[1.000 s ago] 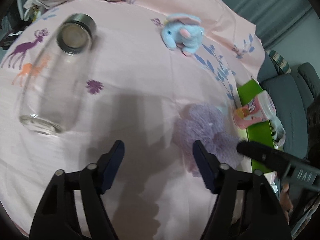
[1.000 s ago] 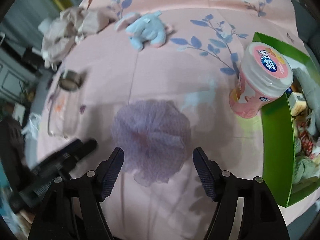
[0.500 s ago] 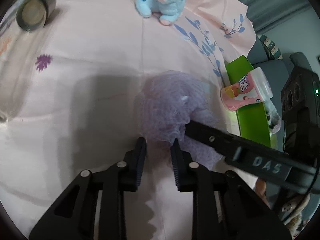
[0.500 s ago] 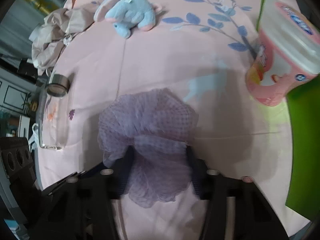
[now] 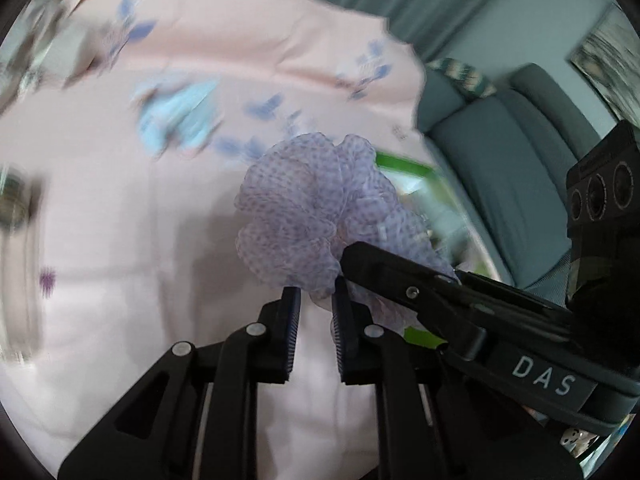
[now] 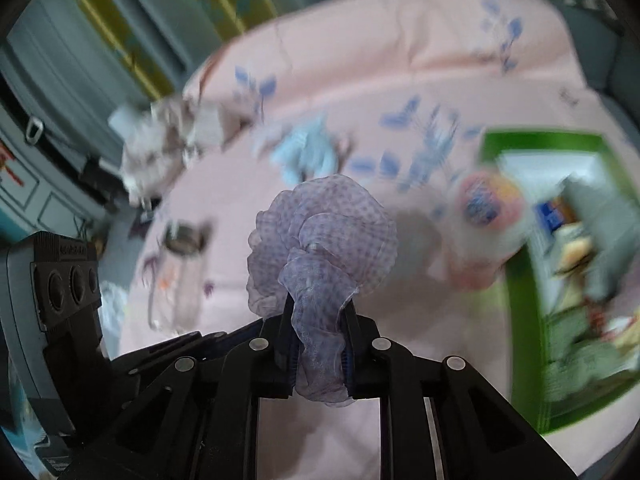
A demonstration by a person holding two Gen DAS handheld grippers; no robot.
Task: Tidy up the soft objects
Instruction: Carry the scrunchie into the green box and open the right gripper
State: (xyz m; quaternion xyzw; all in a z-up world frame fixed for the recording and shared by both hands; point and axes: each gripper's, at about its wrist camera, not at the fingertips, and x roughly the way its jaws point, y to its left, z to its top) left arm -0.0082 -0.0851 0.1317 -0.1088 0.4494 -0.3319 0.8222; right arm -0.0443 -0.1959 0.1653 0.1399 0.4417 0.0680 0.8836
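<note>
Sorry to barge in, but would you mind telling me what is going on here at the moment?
A person with a handheld gripper in each hand is sorting soft things on a table under a pink cloth. The right gripper is shut on the purple mesh pouf. The left gripper sits right beside it, jaws narrow with a gap showing, fingertips at the pouf's lower edge; whether it pinches any mesh is unclear. A green box sits to the right, and a blue plush toy lies blurred behind.

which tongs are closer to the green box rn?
Right. The right tongs, clamped on the purple mesh pouf, have the green box just to their right. The left tongs sit farther left, beyond them.
</note>
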